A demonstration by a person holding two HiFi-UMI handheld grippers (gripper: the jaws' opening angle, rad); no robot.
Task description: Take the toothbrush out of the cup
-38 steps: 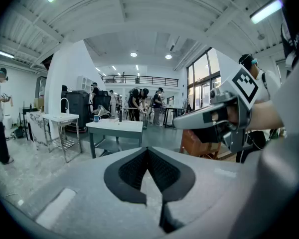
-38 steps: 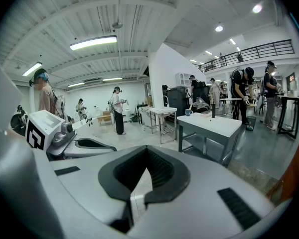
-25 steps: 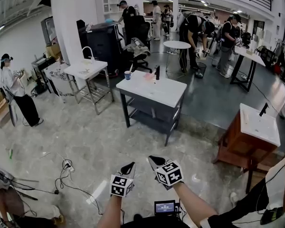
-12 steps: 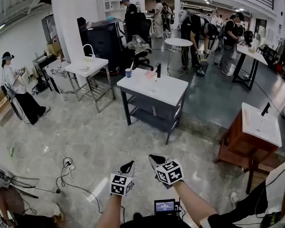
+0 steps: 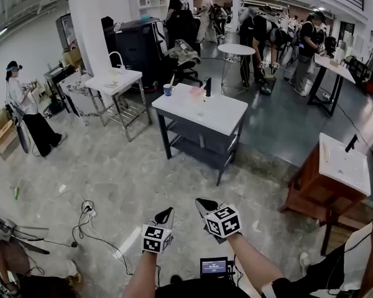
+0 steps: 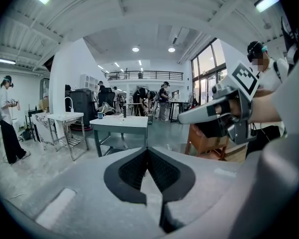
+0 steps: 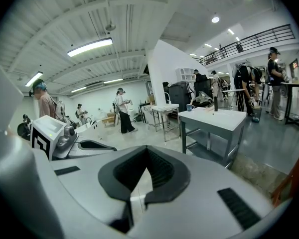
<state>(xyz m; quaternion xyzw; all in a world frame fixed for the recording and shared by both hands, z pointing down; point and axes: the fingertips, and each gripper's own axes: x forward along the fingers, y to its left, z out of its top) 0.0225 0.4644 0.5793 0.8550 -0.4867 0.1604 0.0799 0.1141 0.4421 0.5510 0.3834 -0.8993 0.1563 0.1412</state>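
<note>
A blue cup [image 5: 167, 90] stands on the far left corner of a white-topped table [image 5: 205, 113], well ahead of me across the floor. A light toothbrush [image 5: 171, 81] sticks up out of it. My left gripper [image 5: 166, 215] and right gripper [image 5: 204, 204] are side by side low in the head view, both far from the table. Both are shut with nothing between the pads. In the left gripper view the cup [image 6: 100, 115] is small and distant beyond the shut left gripper [image 6: 147, 151]. The right gripper view shows the cup [image 7: 190, 107] past the shut right gripper [image 7: 147, 151].
A black faucet-like post [image 5: 207, 87] stands on the same table. A second white table with a tap [image 5: 114, 82] is to its left, and a wooden stand [image 5: 336, 172] to the right. Cables and a power strip [image 5: 87, 213] lie on the floor. Several people stand around the room.
The view has drifted a little toward the table, which now sits slightly lower and nearer. Both grippers stay shut and side by side at the bottom.
</note>
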